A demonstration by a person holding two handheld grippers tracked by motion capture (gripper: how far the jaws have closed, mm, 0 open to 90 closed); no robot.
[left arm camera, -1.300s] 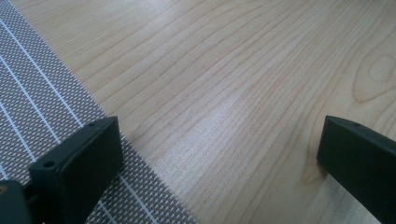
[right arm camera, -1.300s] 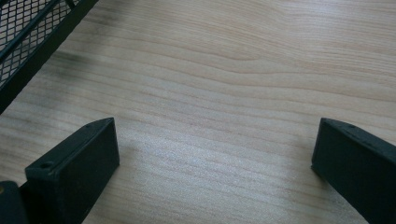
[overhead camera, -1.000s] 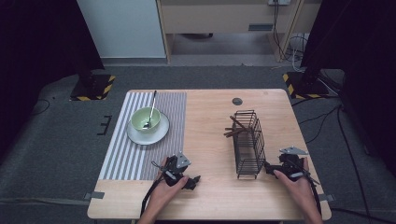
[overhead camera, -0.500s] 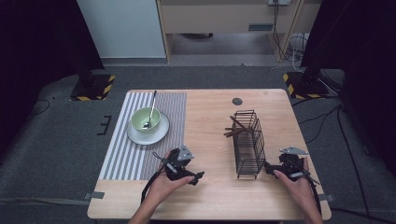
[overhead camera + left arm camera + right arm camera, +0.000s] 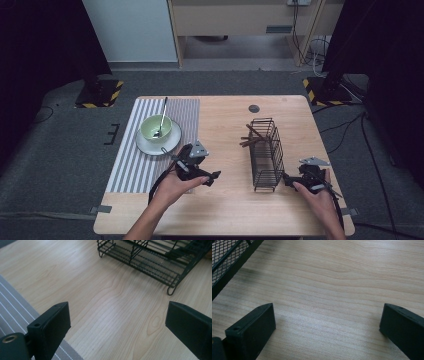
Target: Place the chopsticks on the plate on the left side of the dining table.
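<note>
- The wooden table carries everything; the floor around it is dark grey, and a small dark round disc sits in the tabletop near the far edge.
- A grey-and-white striped placemat covers the left part of the table, running from the far edge toward the near one.
- A black wire rack stands on the bare wood right of centre, long side running away from the person. Brown sticks, their exact kind too small to tell, poke out of its far end to the left.
- On the far half of the mat lies a white plate with a pale green bowl on it; a spoon rests in the bowl, its handle pointing away over the rim.
- The left gripper is held in the left hand just off the mat's right edge, aimed toward the rack. In the left gripper view its jaws stand wide apart with nothing between them but wood grain; the rack's near corner lies ahead, well clear of them.
- The right gripper is held in the right hand just beside the rack's near right corner. In the right gripper view the jaws are spread wide and empty above bare wood, with the rack's mesh at the upper left.
</note>
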